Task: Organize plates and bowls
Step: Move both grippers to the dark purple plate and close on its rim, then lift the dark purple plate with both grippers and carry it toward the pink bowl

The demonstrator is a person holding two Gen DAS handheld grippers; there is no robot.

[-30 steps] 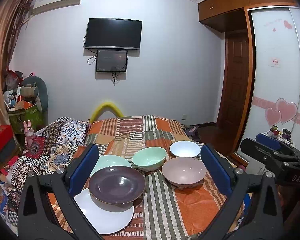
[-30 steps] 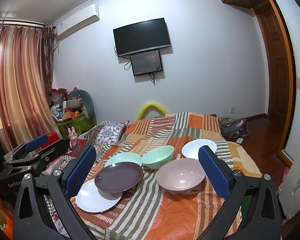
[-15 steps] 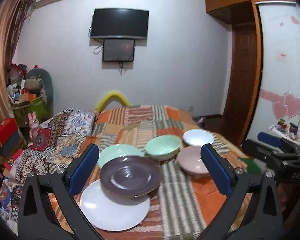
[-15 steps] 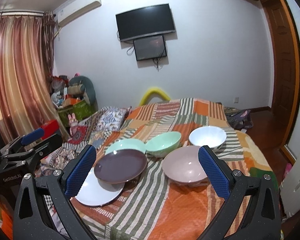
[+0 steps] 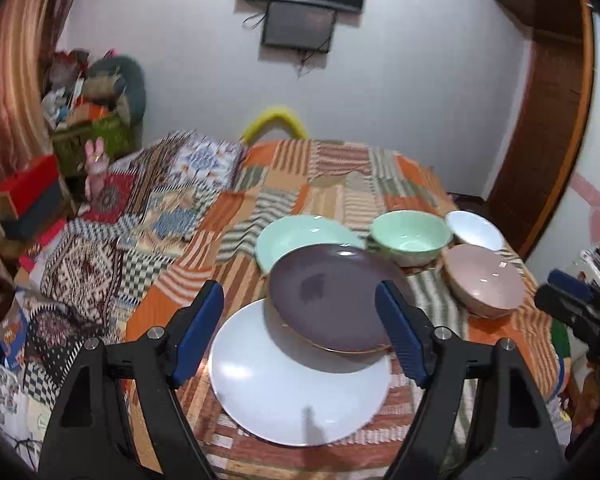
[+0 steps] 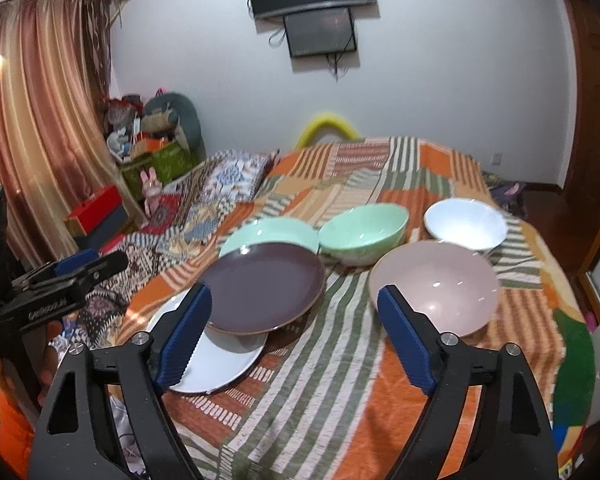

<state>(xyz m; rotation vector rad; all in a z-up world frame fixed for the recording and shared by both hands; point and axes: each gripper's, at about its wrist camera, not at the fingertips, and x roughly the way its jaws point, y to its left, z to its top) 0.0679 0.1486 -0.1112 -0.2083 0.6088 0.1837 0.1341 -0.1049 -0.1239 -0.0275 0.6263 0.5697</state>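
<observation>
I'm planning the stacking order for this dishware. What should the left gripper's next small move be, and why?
Probably ease the open left gripper down and forward to the purple plate. That plate lies tilted across the white plate and the green plate, so it likely has to come off first. Both grippers are empty.

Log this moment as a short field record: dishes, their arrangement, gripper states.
plates: purple plate tilted, overlapping white plate and green plate
bowls: green bowl, pink bowl, white bowl, all apart
surface: striped blanket
left gripper: open, empty
right gripper: open, empty
</observation>
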